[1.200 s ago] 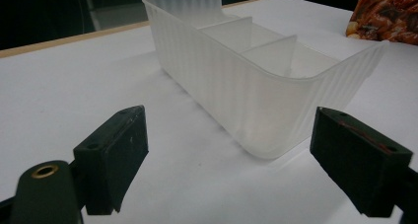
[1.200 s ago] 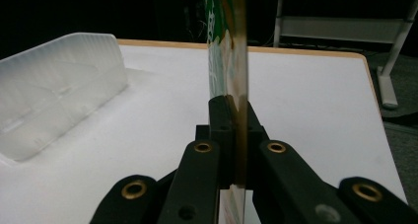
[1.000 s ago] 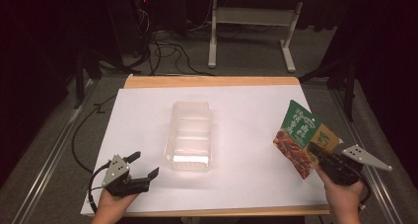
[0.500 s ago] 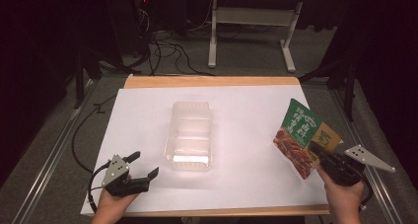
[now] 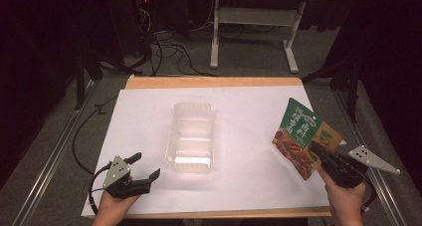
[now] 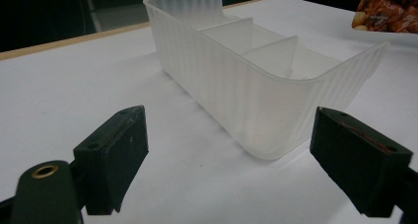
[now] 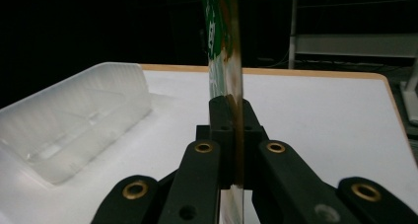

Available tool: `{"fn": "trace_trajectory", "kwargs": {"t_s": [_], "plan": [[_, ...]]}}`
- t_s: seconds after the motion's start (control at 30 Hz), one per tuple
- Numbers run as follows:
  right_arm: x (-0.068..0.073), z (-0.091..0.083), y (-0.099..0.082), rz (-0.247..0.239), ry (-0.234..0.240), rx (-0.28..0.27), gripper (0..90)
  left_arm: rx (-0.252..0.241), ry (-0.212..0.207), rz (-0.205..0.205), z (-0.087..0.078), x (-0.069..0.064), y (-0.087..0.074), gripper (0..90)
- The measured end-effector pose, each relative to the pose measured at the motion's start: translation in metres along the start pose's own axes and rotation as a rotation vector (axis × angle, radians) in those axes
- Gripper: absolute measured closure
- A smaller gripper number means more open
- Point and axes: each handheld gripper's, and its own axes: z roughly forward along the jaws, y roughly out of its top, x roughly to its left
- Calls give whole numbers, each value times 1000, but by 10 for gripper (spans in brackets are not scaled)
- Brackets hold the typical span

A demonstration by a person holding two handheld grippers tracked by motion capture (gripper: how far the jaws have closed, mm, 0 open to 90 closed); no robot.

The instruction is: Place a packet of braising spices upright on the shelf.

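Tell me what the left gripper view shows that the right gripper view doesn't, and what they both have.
Left gripper view: the left gripper with jaws wide apart over bare white table cover, and the dividers inside the clear plastic tray.
Right gripper view: the right gripper shut on the snack pouch, seen edge-on and upright, plus a white table frame behind.
Both: the tray, the white cover, and some of the pouch.

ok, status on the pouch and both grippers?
Right gripper shut on pouch, held up edge-on at table's right side. Left gripper open, nothing in it, near tray. Tray compartments look bare; nothing between pouch and tray.
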Motion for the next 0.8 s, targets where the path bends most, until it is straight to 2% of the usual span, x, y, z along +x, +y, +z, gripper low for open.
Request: {"fn": "trace_trajectory", "kwargs": {"t_s": [0.23, 0.4, 0.57, 0.8], "plan": [[16, 10, 5, -3, 67, -5, 900, 2, 2, 1, -1, 0, 0, 153], [28, 30, 11, -2, 122, 8, 900, -3, 3, -1, -2, 0, 0, 153], [39, 51, 19, -28, 154, 36, 900, -6, 6, -1, -4, 2, -1, 153], [52, 73, 29, -23, 204, 29, 900, -11, 9, 4, -6, 2, 0, 153]]}}
